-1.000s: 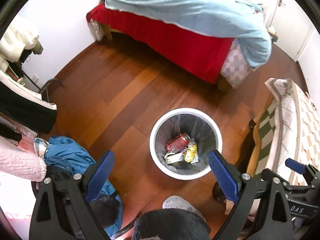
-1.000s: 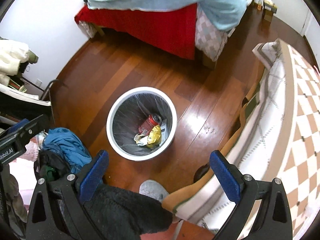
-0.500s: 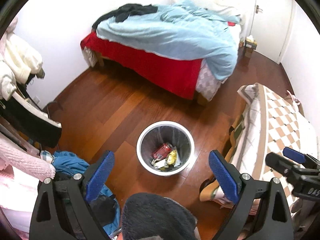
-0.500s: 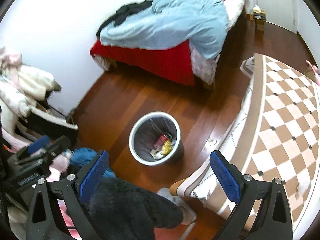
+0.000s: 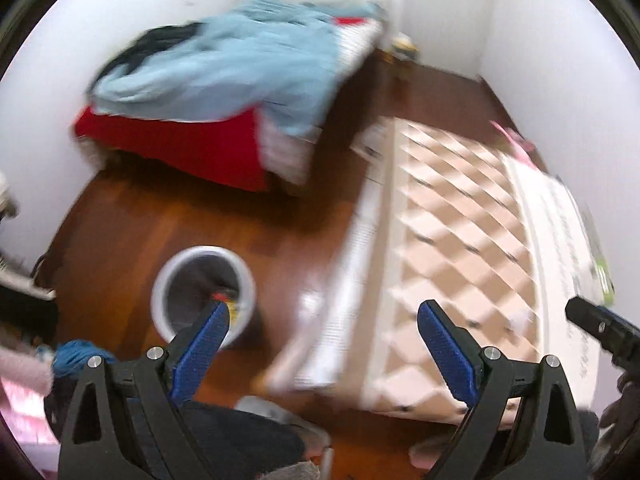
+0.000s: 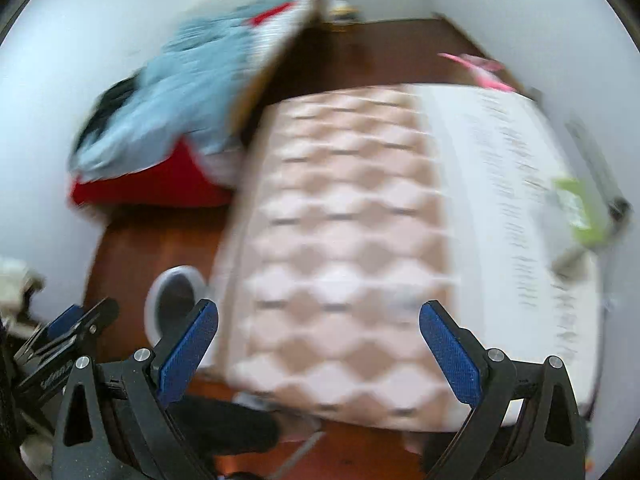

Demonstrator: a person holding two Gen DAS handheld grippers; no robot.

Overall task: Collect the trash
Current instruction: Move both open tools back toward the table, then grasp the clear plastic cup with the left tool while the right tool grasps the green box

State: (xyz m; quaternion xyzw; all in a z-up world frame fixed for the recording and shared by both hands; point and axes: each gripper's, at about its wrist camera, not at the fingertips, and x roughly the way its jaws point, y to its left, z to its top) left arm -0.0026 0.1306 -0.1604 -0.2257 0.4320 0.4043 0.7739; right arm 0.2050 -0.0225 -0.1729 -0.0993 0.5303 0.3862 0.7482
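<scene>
A white-rimmed trash bin with a dark liner stands on the wooden floor at lower left; a red can and yellow wrapper show inside it. The bin's rim peeks out at the left edge of the right wrist view. My left gripper is open and empty, held high over the floor and the mattress edge. My right gripper is open and empty above the checkered mattress. A green and white packet lies on the mattress at the far right, blurred. Both views are motion-blurred.
A bed with a red sheet and light blue blanket stands against the far wall. The checkered mattress fills the right side. Blue clothing lies at lower left. A slippered foot is below.
Both grippers have risen and swung right, away from the bin toward the checkered mattress. The bin has slid to the left in both views. Both stay open.
</scene>
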